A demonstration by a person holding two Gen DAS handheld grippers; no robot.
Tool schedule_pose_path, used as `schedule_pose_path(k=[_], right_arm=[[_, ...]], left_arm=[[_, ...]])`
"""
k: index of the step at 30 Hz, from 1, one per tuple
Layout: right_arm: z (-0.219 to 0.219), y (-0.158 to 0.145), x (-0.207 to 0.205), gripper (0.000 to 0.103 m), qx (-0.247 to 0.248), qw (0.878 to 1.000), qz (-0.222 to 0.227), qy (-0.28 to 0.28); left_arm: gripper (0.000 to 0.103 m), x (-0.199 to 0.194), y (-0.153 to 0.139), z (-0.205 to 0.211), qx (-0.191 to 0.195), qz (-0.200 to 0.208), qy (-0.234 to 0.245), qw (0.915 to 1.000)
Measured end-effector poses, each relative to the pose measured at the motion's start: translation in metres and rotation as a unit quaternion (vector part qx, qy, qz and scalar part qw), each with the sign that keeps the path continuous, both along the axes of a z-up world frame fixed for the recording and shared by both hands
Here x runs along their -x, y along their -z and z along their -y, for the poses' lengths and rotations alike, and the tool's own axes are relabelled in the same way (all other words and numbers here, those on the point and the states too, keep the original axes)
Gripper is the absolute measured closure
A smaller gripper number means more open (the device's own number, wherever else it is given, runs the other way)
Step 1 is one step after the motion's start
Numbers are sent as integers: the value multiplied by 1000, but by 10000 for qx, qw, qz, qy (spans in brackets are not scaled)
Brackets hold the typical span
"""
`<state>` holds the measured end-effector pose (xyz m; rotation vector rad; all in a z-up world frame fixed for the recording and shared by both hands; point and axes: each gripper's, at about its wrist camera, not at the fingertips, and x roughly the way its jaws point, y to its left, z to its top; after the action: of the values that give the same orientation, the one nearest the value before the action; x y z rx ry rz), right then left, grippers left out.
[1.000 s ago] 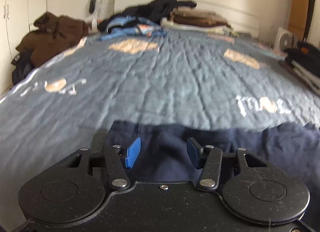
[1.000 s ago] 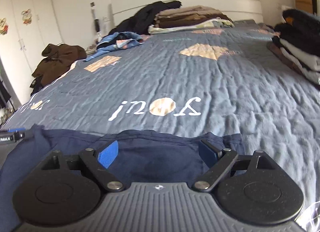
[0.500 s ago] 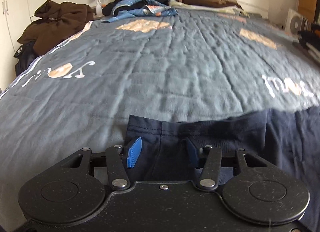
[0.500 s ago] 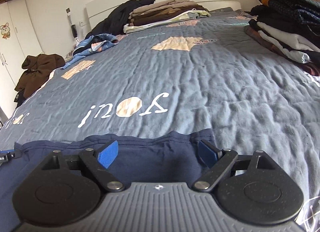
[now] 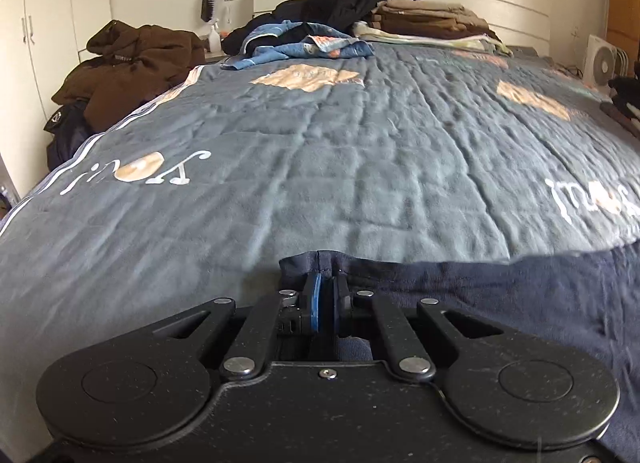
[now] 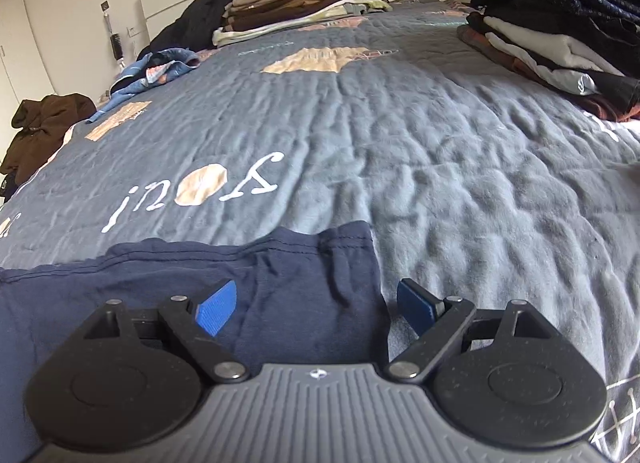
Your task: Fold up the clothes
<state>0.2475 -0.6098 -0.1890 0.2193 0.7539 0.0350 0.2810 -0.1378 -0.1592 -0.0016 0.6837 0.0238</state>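
While the navy garment (image 5: 500,295) lies spread flat at the near edge of the bed (image 5: 320,151), the step in hand is judged to be the taking of its 2 far corners so that a fold can be made. 1 corner is already secured: the left gripper (image 5: 325,303) has just been closing and is now clenched on the garment's hem, with the cloth pinched between its blue pads at the seam. The other corner is not yet taken. The right gripper (image 6: 316,305) is held wide apart over the garment's right corner (image 6: 340,247), with the cloth lying between and below its fingers, 1 pad (image 6: 218,305) over the fabric and the other just beside the garment's edge; no pressing on the cloth is seen. The next move is judged to call for the right gripper to be lowered onto that hem and closed on it, after which both corners can be lifted together. Stacks of folded clothes (image 6: 560,35) are seen further up the bed.
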Motion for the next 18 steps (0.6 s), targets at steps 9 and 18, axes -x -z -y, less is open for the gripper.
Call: schedule_pose_path(k=[9, 18], right_arm=[[3, -2, 4, 16, 68, 9997, 233, 57], [-69, -40, 13, 16, -711, 9881, 662, -1195]], left_arm=[[95, 12, -26, -36, 1041, 483, -293, 9930], [37, 35, 3, 110, 724, -136, 1704, 9826]])
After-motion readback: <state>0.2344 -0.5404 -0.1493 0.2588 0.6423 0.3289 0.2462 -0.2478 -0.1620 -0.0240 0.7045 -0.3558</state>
